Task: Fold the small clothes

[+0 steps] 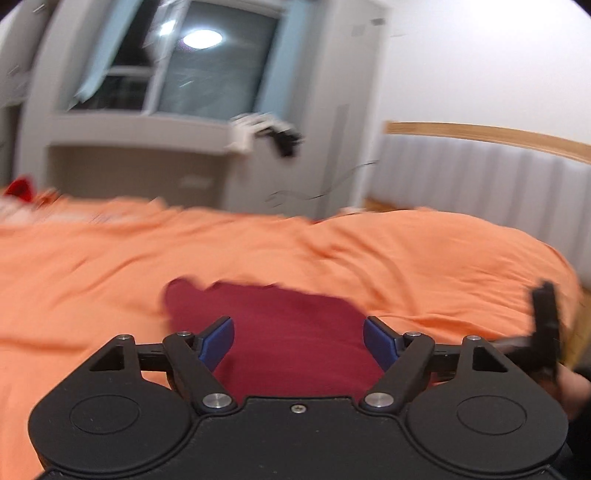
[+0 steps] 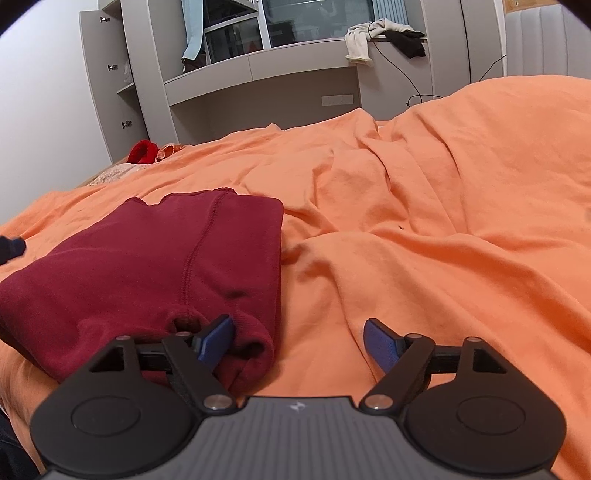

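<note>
A dark red garment [image 2: 155, 266] lies folded on the orange bed cover [image 2: 424, 221]. My right gripper [image 2: 299, 341] is open and empty, low over the cover at the garment's near right corner; its left finger [image 2: 216, 338] is at the cloth's edge. In the blurred left wrist view the same red garment [image 1: 291, 332] lies right in front of my left gripper [image 1: 299, 341], which is open and empty with the cloth showing between its fingers. The right gripper's finger [image 1: 545, 325] shows at that view's right edge.
Grey shelving and a window [image 2: 295, 55] stand behind the bed, with pale and dark clothes [image 2: 384, 35] on the ledge and a cable hanging down. A bright red item [image 2: 142, 151] lies at the far left edge of the bed. A padded headboard [image 1: 480, 177] is at the right.
</note>
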The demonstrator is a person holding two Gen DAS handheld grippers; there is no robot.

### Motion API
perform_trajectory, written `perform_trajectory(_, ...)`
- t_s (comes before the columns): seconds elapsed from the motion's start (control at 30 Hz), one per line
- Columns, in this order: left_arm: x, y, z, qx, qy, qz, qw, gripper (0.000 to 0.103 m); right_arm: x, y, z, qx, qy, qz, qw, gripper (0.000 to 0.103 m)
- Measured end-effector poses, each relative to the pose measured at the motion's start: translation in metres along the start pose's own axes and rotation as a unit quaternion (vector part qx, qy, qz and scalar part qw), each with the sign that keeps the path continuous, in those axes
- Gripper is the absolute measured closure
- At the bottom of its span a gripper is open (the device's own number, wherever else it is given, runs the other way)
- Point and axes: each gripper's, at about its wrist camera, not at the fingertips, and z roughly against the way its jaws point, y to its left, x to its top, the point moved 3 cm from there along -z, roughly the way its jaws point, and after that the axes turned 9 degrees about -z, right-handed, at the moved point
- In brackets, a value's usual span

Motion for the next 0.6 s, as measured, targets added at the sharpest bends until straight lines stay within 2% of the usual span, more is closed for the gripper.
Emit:
perform_trajectory(0.1,-0.009,0.017,-0.014,0.032,0.045,0.031,0.9980,0.024,0.000,0.000,-0.001,-0.001,-0.001,0.001,1.000,0.020)
perform_trajectory(0.17,-0.019,0.026,-0.021,0.036,0.072,0.048,0.9956,0.023,0.000,0.000,-0.001,0.000,-0.002,-0.001,1.000,0.019)
perform_trajectory(0.23,-0.026,0.028,-0.026,0.037,0.082,0.055,0.9944,0.023,0.000,-0.001,-0.001,0.001,-0.003,-0.002,1.000,0.018)
perform_trajectory(0.33,-0.038,0.026,-0.030,0.051,0.086,0.035,0.9943,0.022,0.001,-0.002,-0.001,0.005,-0.011,-0.010,1.000,0.018)
perform_trajectory(0.47,-0.059,0.022,-0.029,0.058,0.084,0.047,0.9936,0.022,0.004,0.001,0.008,0.018,-0.044,-0.013,0.999,0.018)
perform_trajectory(0.6,-0.061,0.021,-0.029,0.061,0.075,0.049,0.9941,0.022,0.009,0.008,0.022,0.068,-0.079,-0.019,0.994,0.011)
